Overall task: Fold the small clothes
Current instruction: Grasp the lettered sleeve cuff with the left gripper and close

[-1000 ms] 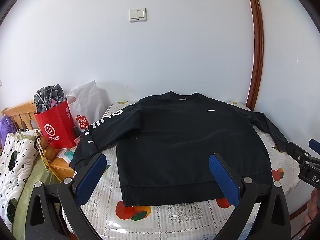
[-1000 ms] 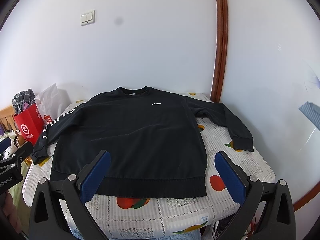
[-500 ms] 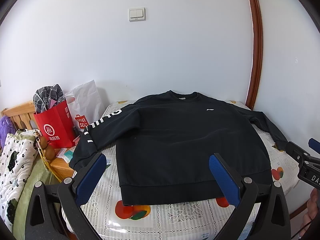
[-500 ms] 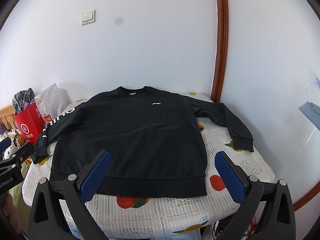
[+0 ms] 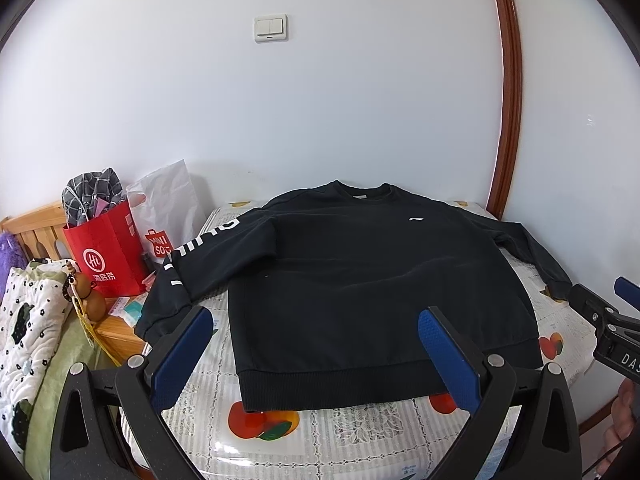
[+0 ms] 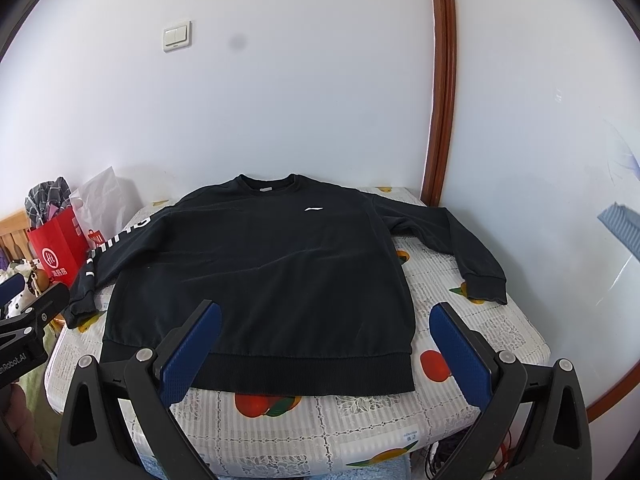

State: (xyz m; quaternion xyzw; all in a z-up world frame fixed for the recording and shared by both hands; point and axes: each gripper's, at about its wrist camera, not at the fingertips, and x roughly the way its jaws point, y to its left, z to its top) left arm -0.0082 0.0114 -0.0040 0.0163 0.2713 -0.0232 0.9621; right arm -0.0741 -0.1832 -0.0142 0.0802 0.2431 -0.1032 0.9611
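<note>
left wrist view: the left gripper (image 5: 314, 354) hangs released, its two blue pads spread wide with nothing between them. ahead of it and slightly below, a black sweatshirt (image 5: 372, 280) lies flat and face up on a table covered by a white cloth with fruit prints (image 5: 344, 436). the hem is the edge nearest the gripper, and the collar points away toward the white wall. a small white logo sits on the chest, beyond the right-hand pad. the sleeve with white lettering (image 5: 192, 268) runs out ahead and to the left of the gripper, its cuff hanging over the table edge just beyond the left-hand pad. further left stand a red paper bag (image 5: 106, 256) and a white plastic bag (image 5: 166, 208), side by side against the wall. a light switch (image 5: 271, 28) is on the wall high above the sweatshirt.

right wrist view: the right gripper (image 6: 324, 354) is likewise released, pads wide apart and empty, poised short of the sweatshirt hem. the left-hand pad overlaps the hem in the picture, but contact cannot be told. the plain sleeve (image 6: 456, 248) extends ahead and to the right of the gripper, bent at the elbow, its cuff resting on the cloth beyond the right-hand pad. a brown wooden door frame (image 6: 440, 80) rises behind that sleeve. each gripper shows at the edge of the other's view.
</note>
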